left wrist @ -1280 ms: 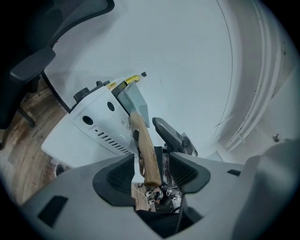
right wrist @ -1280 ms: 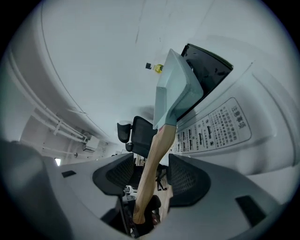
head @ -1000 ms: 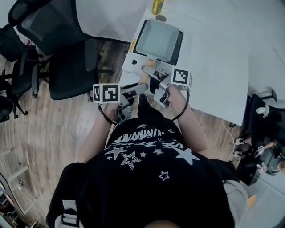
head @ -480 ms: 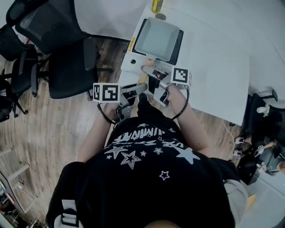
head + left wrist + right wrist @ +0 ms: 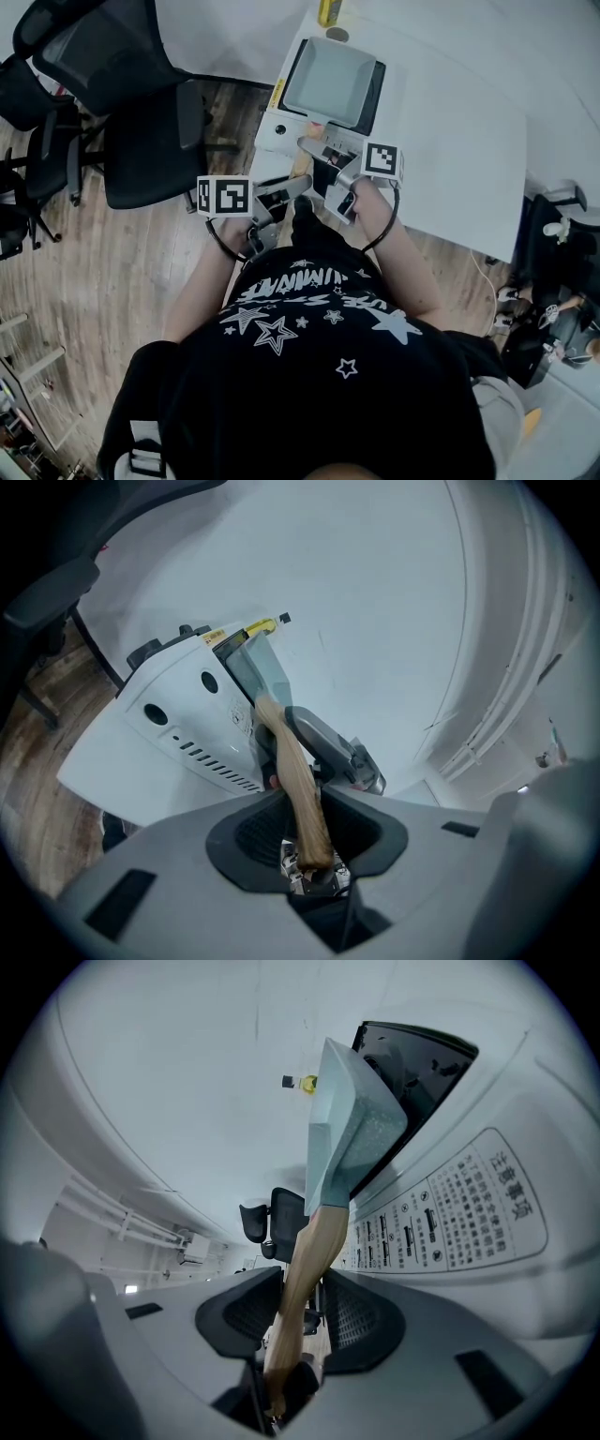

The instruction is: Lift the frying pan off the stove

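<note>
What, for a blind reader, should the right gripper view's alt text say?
The right gripper has just been closing its jaws and clamps the wooden handle of a pale green square pan. The pan sits on a white stove with a printed label.

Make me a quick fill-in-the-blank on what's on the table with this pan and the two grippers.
The frying pan sits on a white ___.
The left gripper and the right gripper both clamp the pan's ___ handle.
Left of the table stands a black office ___.
Missing: stove; wooden; chair.
Note: both grippers' jaws have just been closing on that handle.
</note>
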`<state>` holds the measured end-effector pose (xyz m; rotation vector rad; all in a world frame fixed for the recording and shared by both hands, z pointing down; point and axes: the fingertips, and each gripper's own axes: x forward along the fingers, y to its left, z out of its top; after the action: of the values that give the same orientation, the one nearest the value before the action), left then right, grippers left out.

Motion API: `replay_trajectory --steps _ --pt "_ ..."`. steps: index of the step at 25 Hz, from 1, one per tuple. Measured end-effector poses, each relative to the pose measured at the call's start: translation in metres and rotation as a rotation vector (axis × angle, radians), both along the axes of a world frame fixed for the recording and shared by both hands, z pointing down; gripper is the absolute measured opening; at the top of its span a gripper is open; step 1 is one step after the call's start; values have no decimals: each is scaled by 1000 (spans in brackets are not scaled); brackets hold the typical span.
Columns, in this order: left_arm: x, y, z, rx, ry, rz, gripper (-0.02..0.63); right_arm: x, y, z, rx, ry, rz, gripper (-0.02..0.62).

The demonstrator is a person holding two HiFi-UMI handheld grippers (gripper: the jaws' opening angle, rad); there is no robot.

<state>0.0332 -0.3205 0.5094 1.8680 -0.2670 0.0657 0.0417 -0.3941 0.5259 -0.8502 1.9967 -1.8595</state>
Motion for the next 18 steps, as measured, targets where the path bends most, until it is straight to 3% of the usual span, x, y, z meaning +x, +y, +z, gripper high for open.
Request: replay_trajectory --steps 11,18 --pt "5 8 -9 -14 40 -18 120 2 6 -10 38 22 -1 135" --pt "-2 17 -21 32 37 -10 120 -3 15 -23 65 2 9 132"
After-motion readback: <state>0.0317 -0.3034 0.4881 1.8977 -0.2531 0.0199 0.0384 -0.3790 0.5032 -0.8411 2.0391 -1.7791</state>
